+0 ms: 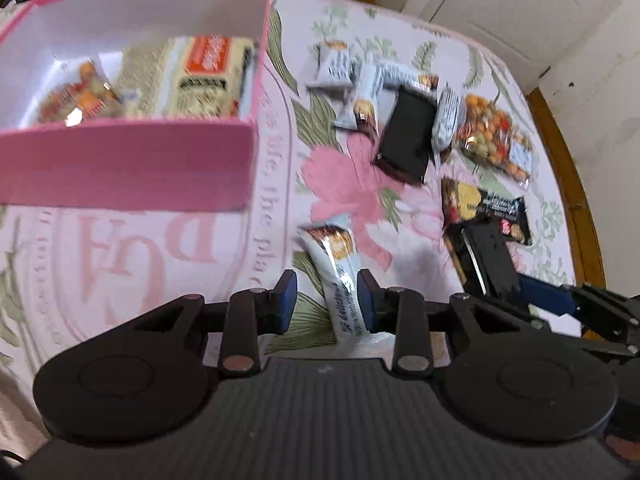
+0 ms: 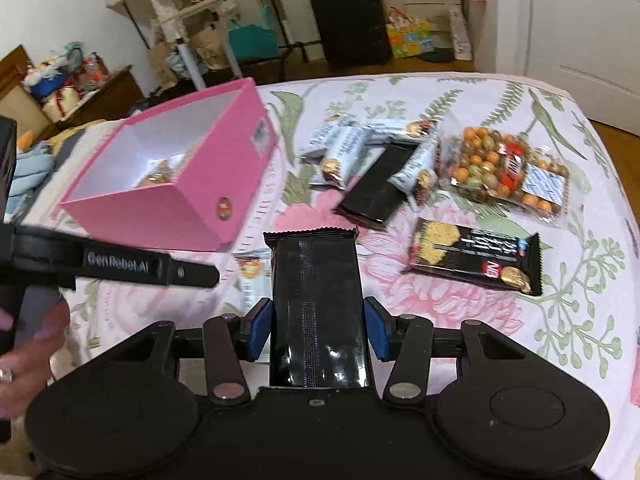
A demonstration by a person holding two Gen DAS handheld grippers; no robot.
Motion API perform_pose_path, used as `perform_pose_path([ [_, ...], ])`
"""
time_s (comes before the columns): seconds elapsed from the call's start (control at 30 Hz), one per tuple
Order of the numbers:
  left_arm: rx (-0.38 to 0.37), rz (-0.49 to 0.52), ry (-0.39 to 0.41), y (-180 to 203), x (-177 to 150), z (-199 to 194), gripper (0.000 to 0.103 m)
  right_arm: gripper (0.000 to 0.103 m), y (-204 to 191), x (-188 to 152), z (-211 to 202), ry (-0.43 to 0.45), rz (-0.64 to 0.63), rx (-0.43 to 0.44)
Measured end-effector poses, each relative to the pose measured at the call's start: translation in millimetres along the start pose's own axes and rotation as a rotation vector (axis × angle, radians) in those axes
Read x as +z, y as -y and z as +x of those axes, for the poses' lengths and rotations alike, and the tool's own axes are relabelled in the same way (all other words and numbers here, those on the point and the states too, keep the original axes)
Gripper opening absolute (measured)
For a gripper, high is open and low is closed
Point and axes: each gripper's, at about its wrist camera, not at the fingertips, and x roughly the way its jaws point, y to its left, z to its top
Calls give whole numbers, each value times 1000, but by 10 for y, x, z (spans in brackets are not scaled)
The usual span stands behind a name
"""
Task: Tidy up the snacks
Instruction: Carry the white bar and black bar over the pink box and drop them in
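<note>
A pink box (image 1: 128, 160) (image 2: 160, 208) stands open on the floral cloth, with a cracker pack (image 1: 208, 76) and a nut bag (image 1: 76, 96) inside. My left gripper (image 1: 327, 300) is open around a white snack bar (image 1: 340, 276) lying on the cloth; the right pad is near it, the left pad apart. My right gripper (image 2: 317, 328) is shut on a black snack pack (image 2: 316, 304), held above the cloth right of the box. The right gripper also shows in the left wrist view (image 1: 552, 296).
Loose snacks lie to the right of the box: white bars (image 2: 344, 148), a black pack (image 2: 376, 192), a bag of coloured nuts (image 2: 504, 168) and a black cracker pack (image 2: 476, 256). The table's wooden edge (image 1: 568, 184) runs along the right. Furniture and a suitcase (image 2: 348, 20) stand beyond.
</note>
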Motion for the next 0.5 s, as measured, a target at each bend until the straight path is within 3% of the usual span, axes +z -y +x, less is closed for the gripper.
perform_pose_path([
  [0.13,19,22,-47,150,-35,273,33,55,134,-25,90,-22,20,-32],
  [0.23,68,40,-58,260,-51,425,46,55,225,-38,121,-35,19,-59],
  [0.27,83,43,-53,282,-54,445,46,55,254,-43,117,-38,22,-61],
  [0.3,96,54,-54,317,-61,465,44,55,269,-49,113,-39,24,-63],
  [0.33,108,66,-58,335,-57,470,32,55,282,-57,110,-40,25,-65],
  [0.5,80,88,-75,378,-73,446,27,55,286,-107,105,-44,34,-54],
])
